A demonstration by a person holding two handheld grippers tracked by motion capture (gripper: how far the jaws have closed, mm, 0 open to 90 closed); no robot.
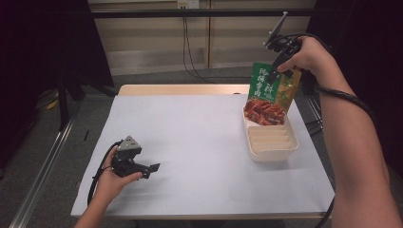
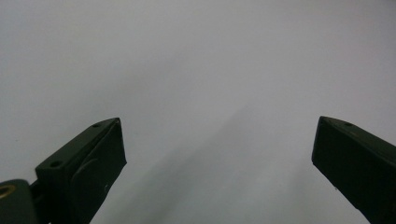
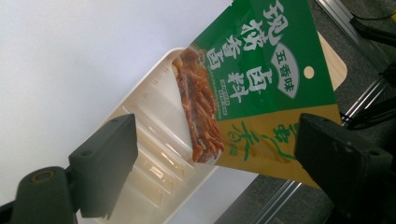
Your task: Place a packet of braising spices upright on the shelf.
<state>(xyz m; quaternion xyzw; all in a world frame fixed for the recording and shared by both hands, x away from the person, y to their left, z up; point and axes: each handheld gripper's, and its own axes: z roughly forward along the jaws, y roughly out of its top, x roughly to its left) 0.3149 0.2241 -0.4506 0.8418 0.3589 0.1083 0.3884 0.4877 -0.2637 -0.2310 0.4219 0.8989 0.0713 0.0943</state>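
Observation:
A green and yellow snack packet (image 1: 269,90) with red strips printed on it stands tilted, its lower end in the far part of a white ribbed tray (image 1: 271,145) at the table's right. My right gripper (image 1: 275,70) is at the packet's top edge. In the right gripper view its jaws stand wide apart (image 3: 217,135). The packet (image 3: 261,79) lies between them, its yellow corner by the right jaw, and the left jaw is well away from it. My left gripper (image 1: 151,168) rests low over the white table top at the front left, open (image 2: 217,135), with nothing between its jaws.
The white sheet (image 1: 199,142) covers the table, with a wooden edge (image 1: 180,89) showing at the back. The tray (image 3: 154,154) sits close to the right edge. Dark stands and cables stand behind the table.

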